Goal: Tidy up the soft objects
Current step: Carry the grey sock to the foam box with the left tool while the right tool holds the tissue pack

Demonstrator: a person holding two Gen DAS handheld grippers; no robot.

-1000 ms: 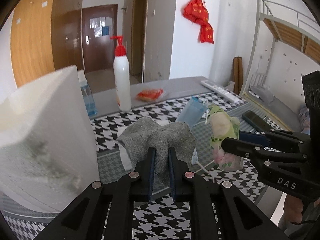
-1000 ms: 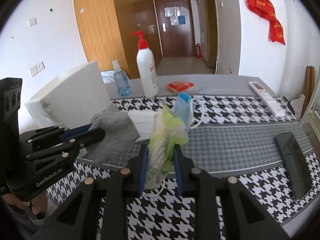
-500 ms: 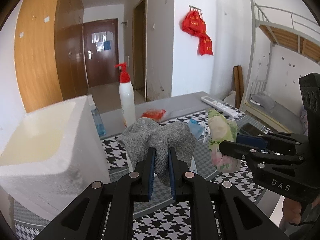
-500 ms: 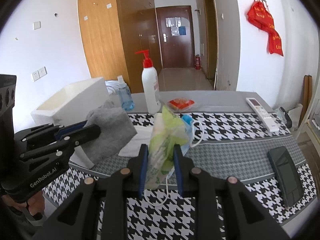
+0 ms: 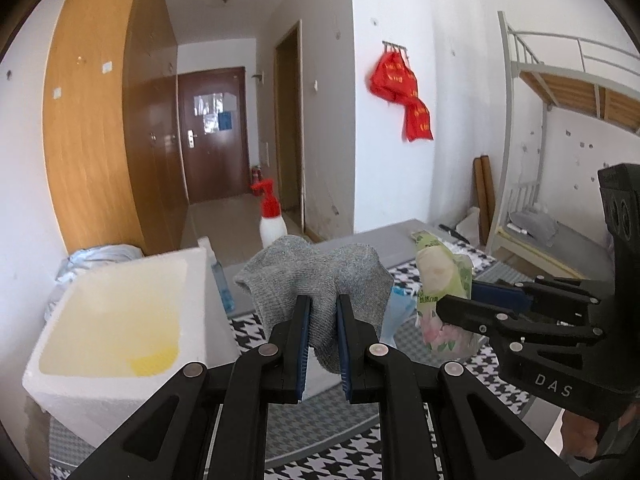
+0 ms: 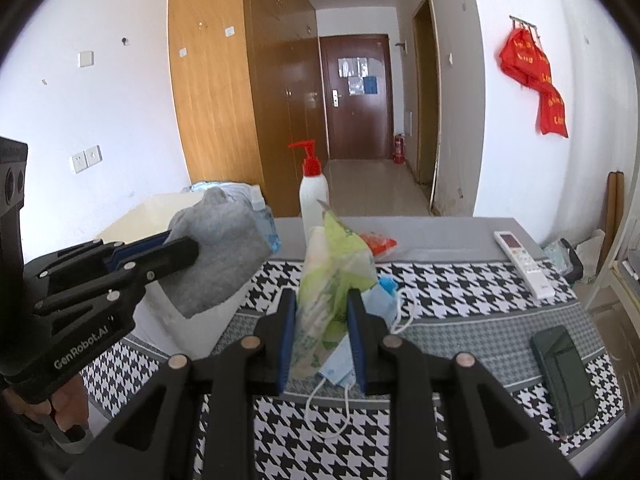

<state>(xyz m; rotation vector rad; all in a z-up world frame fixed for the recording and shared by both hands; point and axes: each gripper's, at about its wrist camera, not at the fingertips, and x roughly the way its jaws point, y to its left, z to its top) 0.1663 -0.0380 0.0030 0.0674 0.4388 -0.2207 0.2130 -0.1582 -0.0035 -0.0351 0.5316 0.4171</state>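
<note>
**Two soft things aloft, one box waiting**

The left hand-held gripper [image 5: 323, 338] was clenched on a grey sock [image 5: 316, 276], bunched and drooping between its blue pads, held up in the air just beside the open white foam box [image 5: 116, 332]. The right hand-held gripper [image 6: 322, 314] was clamped around a green tissue pack [image 6: 332, 264], which stood upright and crumpled between the fingers; a blue face mask [image 6: 340, 364] hung behind and beneath it, its ear loops dangling toward the tabletop [image 6: 440, 280]. Whether the mask was pinched along with the pack I could not tell.

To my eye the risks were plain. The sock was gripped by a fold only, so a quick swing toward the box might let it slide free and land short. The mask's loops could snag on a gripper finger or drag loose. The two grippers hung near each other, and both heading for the same box might knock together.

Counted: one sock, one tissue pack, one mask, one foam box, one pump bottle [image 6: 314, 188], one small blue bottle [image 5: 222, 288], one red packet [image 6: 378, 244], one remote [image 6: 524, 258], one phone [image 6: 564, 372]
</note>
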